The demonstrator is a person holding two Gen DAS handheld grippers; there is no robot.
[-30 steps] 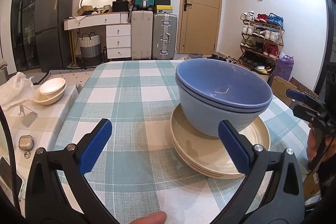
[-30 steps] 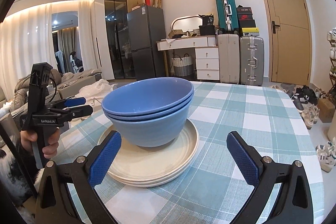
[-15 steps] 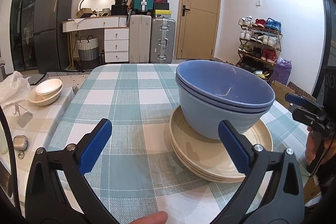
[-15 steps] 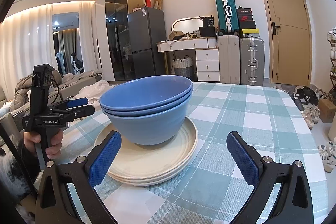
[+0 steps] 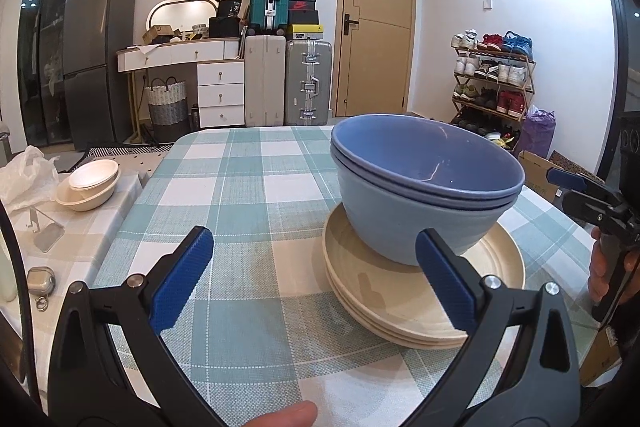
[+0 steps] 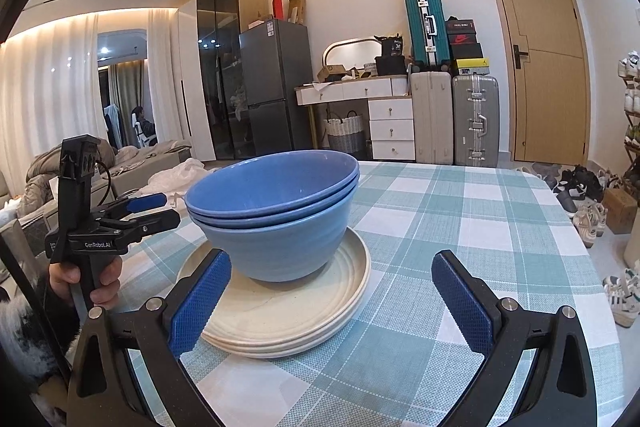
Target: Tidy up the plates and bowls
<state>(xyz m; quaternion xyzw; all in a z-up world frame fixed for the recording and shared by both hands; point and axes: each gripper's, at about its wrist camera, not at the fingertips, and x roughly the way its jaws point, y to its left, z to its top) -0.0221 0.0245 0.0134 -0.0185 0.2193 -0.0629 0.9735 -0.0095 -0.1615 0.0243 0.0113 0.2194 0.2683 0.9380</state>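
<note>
1. Three nested round blue ceramic bowls point(image 5: 424, 187) sit upright on a stack of cream ribbed plates point(image 5: 404, 291), near the middle of a green-and-white checked tablecloth point(image 5: 248, 187).
2. The left gripper point(image 5: 316, 283) hovers just before the plates, blue-padded fingers wide apart, holding nothing.
3. The right gripper point(image 6: 332, 299) does likewise from the other side (also empty).
4. Likely risk: nudging a plate rim could slide the stack and tip the bowls.

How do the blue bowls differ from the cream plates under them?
The blue bowls are deep and steep-sided; the cream plates are flat and shallow. The bowls sit on top, the plates rest on the checked tablecloth. The plates spread wider than the bowls' base. Both are neatly nested stacks.
</note>
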